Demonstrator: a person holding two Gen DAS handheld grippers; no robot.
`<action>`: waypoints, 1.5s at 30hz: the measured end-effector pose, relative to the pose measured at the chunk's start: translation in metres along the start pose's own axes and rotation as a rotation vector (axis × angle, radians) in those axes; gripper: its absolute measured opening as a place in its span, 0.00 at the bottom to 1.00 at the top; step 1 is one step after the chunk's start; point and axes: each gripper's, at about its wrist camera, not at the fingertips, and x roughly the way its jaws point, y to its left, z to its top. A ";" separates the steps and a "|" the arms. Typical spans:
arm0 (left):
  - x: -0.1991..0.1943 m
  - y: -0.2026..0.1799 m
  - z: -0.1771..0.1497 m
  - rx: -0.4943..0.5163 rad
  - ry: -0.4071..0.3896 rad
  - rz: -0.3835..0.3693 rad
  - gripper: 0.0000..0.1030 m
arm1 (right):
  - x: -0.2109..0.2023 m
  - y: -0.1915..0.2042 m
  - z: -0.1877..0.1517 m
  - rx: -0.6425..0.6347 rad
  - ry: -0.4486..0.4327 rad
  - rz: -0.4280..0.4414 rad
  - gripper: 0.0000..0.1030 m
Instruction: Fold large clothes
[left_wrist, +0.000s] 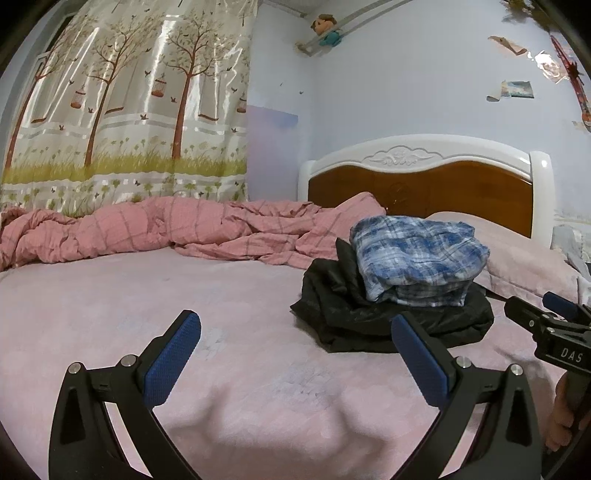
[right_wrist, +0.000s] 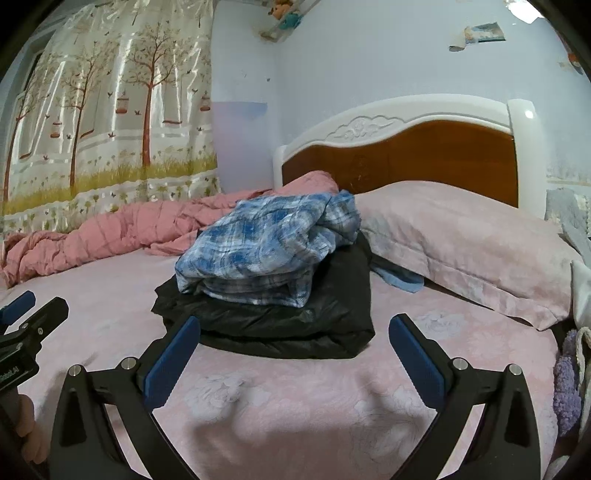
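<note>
Both grippers hang empty over the pink bedsheet (right_wrist: 295, 424) right now, left gripper (left_wrist: 295, 354) and right gripper (right_wrist: 295, 354) each spread wide, nothing pinched. Just past the right one sits the black jacket (right_wrist: 295, 325), folded flat, with the blue plaid shirt (right_wrist: 266, 243) heaped on top, kinda lumpy. I'd say go for the shirt next: pinch two separate corners, not the bunched middle, and lift it clear of the jacket so the stack doesn't drag. Pink quilt (left_wrist: 184, 225) and pillow (right_wrist: 461, 243) lie behind.
</note>
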 end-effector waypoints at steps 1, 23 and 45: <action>-0.001 -0.001 0.000 0.006 -0.001 -0.005 1.00 | -0.002 -0.001 0.000 0.003 -0.009 -0.001 1.00; -0.017 -0.015 0.000 0.076 -0.071 0.015 1.00 | -0.025 0.007 -0.005 -0.056 -0.083 -0.003 1.00; -0.018 -0.019 0.000 0.098 -0.074 0.006 1.00 | -0.033 0.006 -0.008 -0.063 -0.127 -0.020 1.00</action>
